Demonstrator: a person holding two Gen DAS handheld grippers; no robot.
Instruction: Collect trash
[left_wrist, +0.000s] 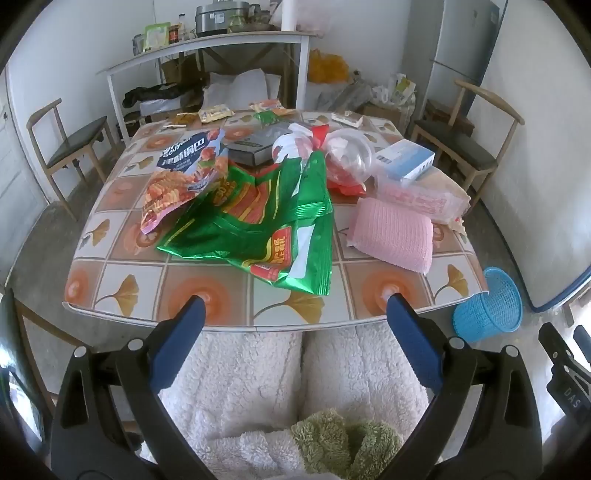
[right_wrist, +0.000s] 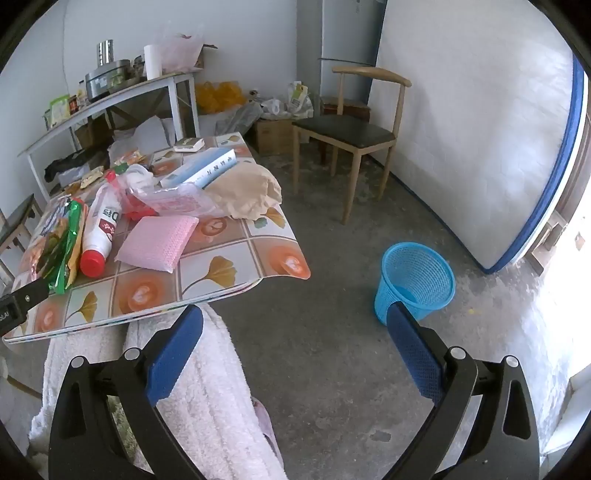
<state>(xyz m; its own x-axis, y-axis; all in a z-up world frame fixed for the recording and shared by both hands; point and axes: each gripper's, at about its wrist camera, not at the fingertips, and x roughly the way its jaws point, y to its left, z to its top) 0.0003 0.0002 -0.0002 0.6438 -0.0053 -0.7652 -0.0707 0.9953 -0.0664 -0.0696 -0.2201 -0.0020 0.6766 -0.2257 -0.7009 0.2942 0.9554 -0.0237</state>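
Note:
A crumpled green snack bag (left_wrist: 266, 221) lies on the patterned table (left_wrist: 184, 288), with an orange and blue snack bag (left_wrist: 184, 173) behind it on the left. My left gripper (left_wrist: 295, 306) hangs open over the table's near edge, nothing between its fingers. A blue mesh bin (right_wrist: 415, 280) stands on the floor right of the table; it also shows as the blue bin (left_wrist: 489, 306) in the left wrist view. My right gripper (right_wrist: 295, 317) is open and empty above the floor, its right fingertip in front of the bin. The green bag (right_wrist: 66, 251) sits at the table's left.
On the table lie a pink sponge (left_wrist: 395, 232), a clear plastic bowl (left_wrist: 349, 155), a blue and white box (left_wrist: 404, 160), a dark box (left_wrist: 255, 147), a white bottle with a red cap (right_wrist: 101, 229) and a beige cloth (right_wrist: 243, 192). Wooden chairs (right_wrist: 351, 136) stand around. A person's fluffy-clad legs (left_wrist: 295, 387) are below.

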